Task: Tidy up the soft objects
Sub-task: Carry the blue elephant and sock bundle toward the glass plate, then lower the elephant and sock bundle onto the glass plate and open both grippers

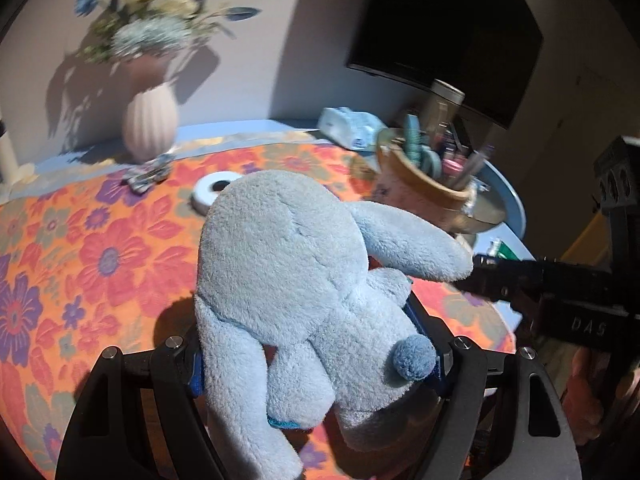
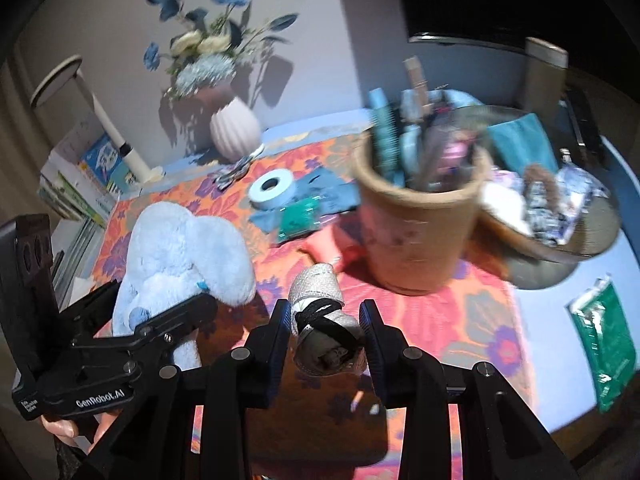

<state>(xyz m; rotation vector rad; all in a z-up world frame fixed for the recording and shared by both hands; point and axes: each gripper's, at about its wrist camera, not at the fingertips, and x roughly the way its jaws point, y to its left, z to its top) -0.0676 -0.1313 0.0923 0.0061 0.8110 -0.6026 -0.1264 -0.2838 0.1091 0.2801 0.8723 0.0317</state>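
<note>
Left wrist: left tool [image 1: 320, 356] grips plush toy [image 1: 296, 276] | right tool [image 2: 326, 332] grips grey roll [image 2: 320, 304] | both above floral cloth [image 1: 100, 248]

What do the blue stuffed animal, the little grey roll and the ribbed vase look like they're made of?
Blue stuffed animal: soft plush, a short fuzzy matte pile, with a darker pom-pom tail.
Grey roll: looks like woven or knitted fabric rolled up, with a fine mesh texture and a black cord around it; motion blur leaves the exact cloth uncertain.
Ribbed vase: probably ceramic, pale pink, smooth and matte with vertical ridges.
</note>
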